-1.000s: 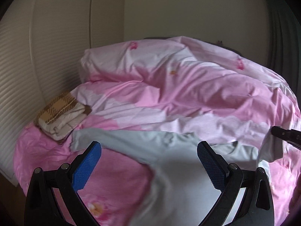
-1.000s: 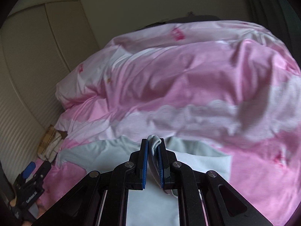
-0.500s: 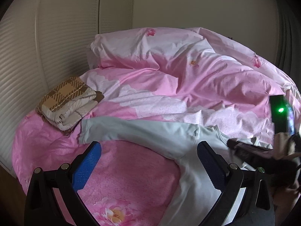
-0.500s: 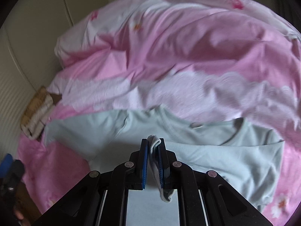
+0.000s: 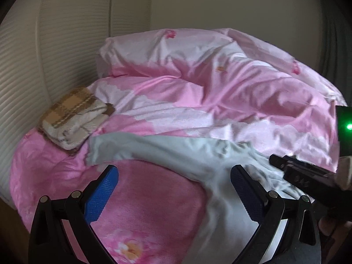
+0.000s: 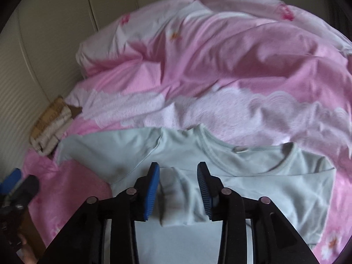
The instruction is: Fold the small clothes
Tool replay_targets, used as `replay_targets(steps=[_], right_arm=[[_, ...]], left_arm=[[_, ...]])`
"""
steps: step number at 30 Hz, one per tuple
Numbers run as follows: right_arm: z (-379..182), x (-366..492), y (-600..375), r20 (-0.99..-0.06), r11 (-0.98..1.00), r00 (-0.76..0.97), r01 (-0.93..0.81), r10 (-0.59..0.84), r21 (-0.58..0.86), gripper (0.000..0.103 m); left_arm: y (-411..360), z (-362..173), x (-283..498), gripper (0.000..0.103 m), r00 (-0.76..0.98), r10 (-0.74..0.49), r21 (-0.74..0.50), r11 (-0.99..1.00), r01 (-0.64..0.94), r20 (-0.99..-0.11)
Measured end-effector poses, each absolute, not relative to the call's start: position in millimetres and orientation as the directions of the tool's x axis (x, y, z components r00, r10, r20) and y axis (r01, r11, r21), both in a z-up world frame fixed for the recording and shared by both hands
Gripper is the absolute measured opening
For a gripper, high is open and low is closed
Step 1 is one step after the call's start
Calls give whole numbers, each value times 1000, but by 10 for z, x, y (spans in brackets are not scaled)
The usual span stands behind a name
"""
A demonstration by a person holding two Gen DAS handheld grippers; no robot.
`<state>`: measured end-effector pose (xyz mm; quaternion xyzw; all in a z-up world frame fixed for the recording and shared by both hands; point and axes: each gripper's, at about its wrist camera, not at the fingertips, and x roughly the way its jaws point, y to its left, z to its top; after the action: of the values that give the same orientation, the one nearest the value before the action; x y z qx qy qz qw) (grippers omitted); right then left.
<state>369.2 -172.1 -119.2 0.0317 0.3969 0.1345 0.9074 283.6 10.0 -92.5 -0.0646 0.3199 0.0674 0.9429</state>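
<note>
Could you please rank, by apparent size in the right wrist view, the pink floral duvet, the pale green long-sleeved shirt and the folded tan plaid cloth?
1. Pink floral duvet
2. Pale green long-sleeved shirt
3. Folded tan plaid cloth, though it lies farther from the camera.

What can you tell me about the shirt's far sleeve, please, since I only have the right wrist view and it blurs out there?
Observer: In the left wrist view that sleeve lies stretched out flat toward the folded plaid blanket.
Operator: Is the left gripper holding it?
Observer: No, the left gripper is open over the pink duvet, gripping nothing.
Operator: And my own gripper?
Observer: The right gripper is opening, with a fold of the light green shirt loose between its pads.
</note>
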Motion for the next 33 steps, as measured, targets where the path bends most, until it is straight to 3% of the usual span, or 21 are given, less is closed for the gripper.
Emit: replay_targets(steps=[7,9,11,14,21,25,29,33], right_arm=[[-957,3258,-2383,-646,978,740,-80,186,190,37],[-941,3060,-2584,-631,980,760,-38,156,196,37],[-947,2886,-2743,-622,983,774,-6,120,182,37],[-1003,2635,-2961,-616,984,784,41,77,175,37],[-1202,2399,-3267,-614,979,788,95,39,183,37],[-1332,2409,-3356,-620,972,782,96,60,216,37],[-1447,2416,-3410,-628,968,775,96,74,233,37],[-1519,2400,-3475,-635,963,769,108,76,247,37]], left_arm=[[-290,-1022,2820,100,786,-72,-149,988,-26,-615],[-478,-1095,2876,93,771,-115,-152,988,24,-626],[-643,-1171,2939,75,760,-137,-143,988,58,-636],[-837,-1322,3055,63,730,-165,-144,985,92,-663],[-997,-1640,3315,54,668,-173,-144,985,99,-724],[-989,-1779,3415,39,627,-189,-162,982,100,-756],[-982,-1814,3460,13,612,-203,-174,979,106,-765],[-915,-1706,3442,9,637,-182,-146,983,109,-749]])
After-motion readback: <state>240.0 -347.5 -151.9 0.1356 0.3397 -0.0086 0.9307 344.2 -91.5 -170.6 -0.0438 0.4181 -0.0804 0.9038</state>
